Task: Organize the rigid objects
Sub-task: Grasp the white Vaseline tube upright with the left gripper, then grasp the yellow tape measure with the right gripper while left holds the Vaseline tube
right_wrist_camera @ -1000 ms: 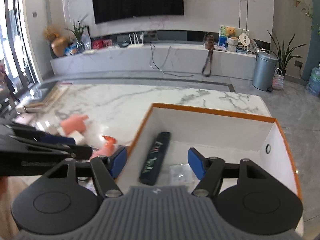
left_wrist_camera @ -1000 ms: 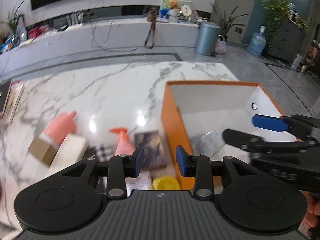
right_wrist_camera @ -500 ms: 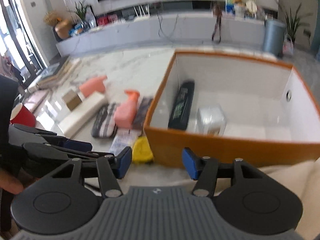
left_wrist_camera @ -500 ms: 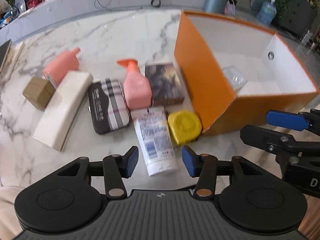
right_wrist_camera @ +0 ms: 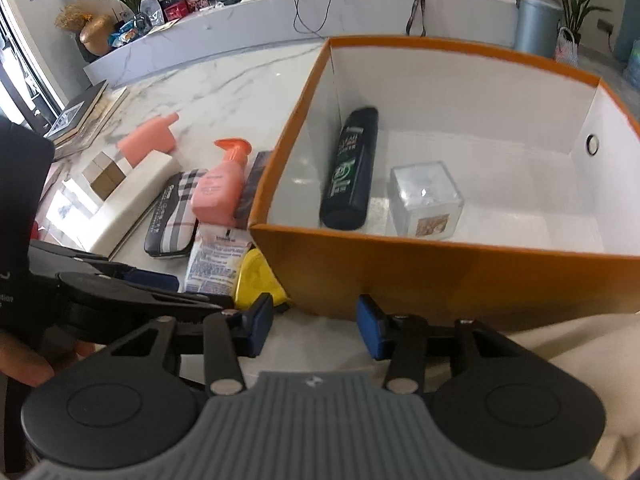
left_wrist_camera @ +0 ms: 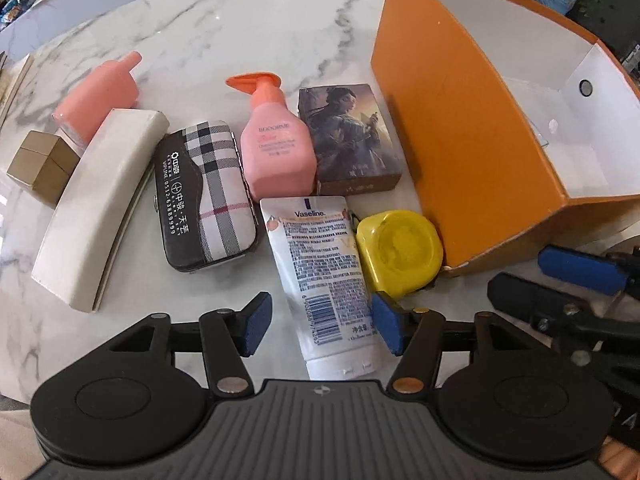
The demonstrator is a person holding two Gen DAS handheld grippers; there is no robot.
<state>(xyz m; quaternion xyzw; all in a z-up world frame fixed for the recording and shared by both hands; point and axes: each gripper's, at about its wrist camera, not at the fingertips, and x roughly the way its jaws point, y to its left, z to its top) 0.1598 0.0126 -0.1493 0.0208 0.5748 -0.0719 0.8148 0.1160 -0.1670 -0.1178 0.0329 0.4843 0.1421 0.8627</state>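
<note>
my two tongs hang open over the bench, nothing gripped.

on the marble bench i count eight loose things: one vaseline tube, one yellow tape measure, one pink pump bottle, one picture box, one plaid case, one white case, one pink flask and one small brown box. the orange box holds two more: one dark bottle and one clear cube. my left tongs are spread wide with the tube's crimped end lying between the pads, not touching them. my right tongs gape empty just in front of the orange box's near wall, the tape measure just to their left.
</note>
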